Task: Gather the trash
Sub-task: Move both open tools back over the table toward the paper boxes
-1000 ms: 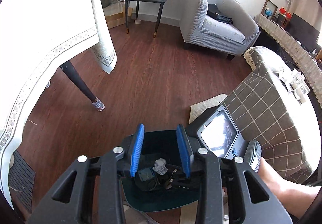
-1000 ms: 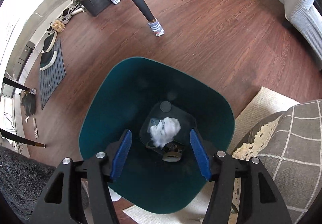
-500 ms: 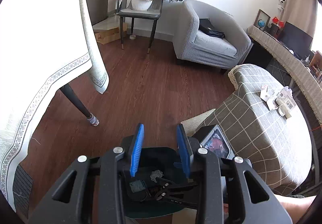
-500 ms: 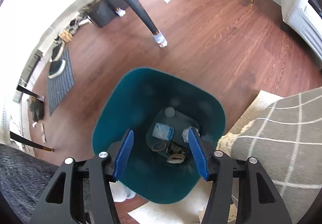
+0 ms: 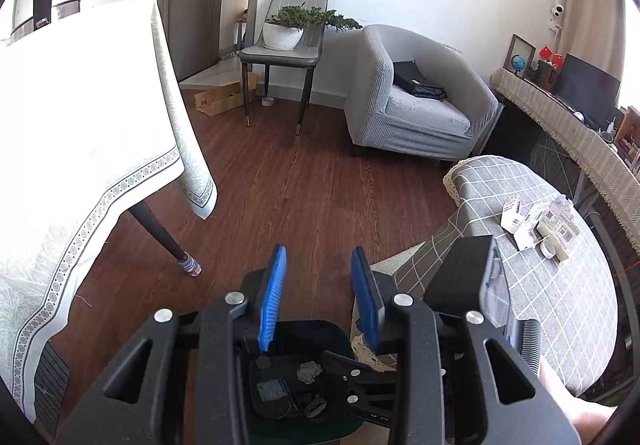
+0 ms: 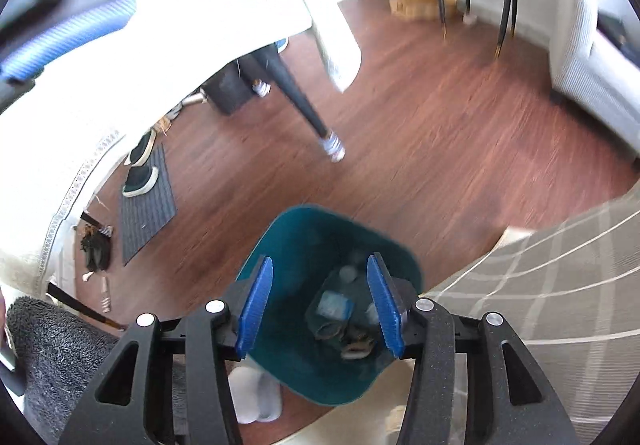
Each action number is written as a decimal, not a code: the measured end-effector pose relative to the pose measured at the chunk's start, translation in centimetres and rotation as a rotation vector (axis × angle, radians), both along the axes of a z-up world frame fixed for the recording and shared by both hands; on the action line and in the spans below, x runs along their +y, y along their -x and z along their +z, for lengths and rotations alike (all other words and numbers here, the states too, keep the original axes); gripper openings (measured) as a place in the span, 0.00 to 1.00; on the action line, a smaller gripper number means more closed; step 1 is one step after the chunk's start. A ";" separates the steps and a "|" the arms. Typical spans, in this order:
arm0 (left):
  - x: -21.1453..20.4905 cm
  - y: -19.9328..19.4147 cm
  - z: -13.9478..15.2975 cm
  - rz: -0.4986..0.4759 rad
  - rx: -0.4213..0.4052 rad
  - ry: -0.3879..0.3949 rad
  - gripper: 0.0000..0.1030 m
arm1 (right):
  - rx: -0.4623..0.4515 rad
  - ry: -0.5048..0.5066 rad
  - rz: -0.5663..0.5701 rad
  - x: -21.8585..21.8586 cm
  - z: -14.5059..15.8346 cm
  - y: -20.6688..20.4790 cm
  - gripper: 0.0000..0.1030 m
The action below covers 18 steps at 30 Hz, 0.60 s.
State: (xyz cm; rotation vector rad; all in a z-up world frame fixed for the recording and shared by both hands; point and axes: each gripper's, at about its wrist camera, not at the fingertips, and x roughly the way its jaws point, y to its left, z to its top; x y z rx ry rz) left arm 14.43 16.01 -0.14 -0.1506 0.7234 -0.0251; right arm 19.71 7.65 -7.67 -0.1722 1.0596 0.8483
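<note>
A teal trash bin (image 6: pixel 276 349) stands on the wood floor below both grippers. In its bottom lie a pale blue packet (image 6: pixel 334 305), a tape ring (image 6: pixel 356 349) and a crumpled white wad (image 5: pixel 309 371). My right gripper (image 6: pixel 320 273) hangs above the bin; its jaws are closing with nothing between them. My left gripper (image 5: pixel 318 265) is open and empty, pointing out over the floor, with the bin (image 5: pixel 320 329) under its body. Small boxes (image 5: pixel 536 221) and a tape roll (image 5: pixel 549 246) lie on the round table with the checked cloth (image 5: pixel 560 309).
A dining table with a white cloth (image 5: pixel 80 133) and a dark leg (image 5: pixel 164 237) stands left. A grey armchair (image 5: pixel 416 105) and a chair holding a potted plant (image 5: pixel 288 41) are at the back. A mat with shoes (image 6: pixel 148 201) and white slippers (image 6: pixel 252 393) lie near the bin.
Both grippers have risen away from the bin and tilted up toward the room. The white wad has dropped to the bin's bottom. The right jaws have narrowed.
</note>
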 end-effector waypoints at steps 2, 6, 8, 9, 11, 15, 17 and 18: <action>-0.5 0.0 0.3 -0.001 -0.014 -0.009 0.36 | -0.029 -0.011 -0.011 -0.7 1.1 0.0 0.48; -1.4 -0.2 0.8 -0.005 -0.038 -0.030 0.43 | -0.067 -0.031 -0.039 -2.8 2.8 -0.3 0.48; -1.7 -0.3 1.0 -0.002 -0.048 -0.028 0.45 | -0.086 -0.044 -0.055 -3.7 3.6 -0.4 0.48; -1.9 -0.4 1.1 0.000 -0.051 -0.025 0.47 | -0.097 -0.049 -0.063 -4.3 4.0 -0.4 0.48; -2.3 -0.7 1.2 0.001 -0.052 -0.020 0.50 | -0.129 -0.046 -0.081 -5.4 4.9 -0.5 0.48; -3.6 -1.1 1.3 -0.013 -0.057 -0.027 0.53 | -0.178 -0.038 -0.111 -7.8 6.2 -0.4 0.48; -4.2 -1.3 1.4 -0.021 -0.063 -0.032 0.54 | -0.193 -0.034 -0.131 -9.1 6.5 -0.5 0.48; -4.4 -1.4 1.4 -0.027 -0.064 -0.030 0.55 | -0.198 -0.034 -0.145 -9.9 6.6 -0.6 0.48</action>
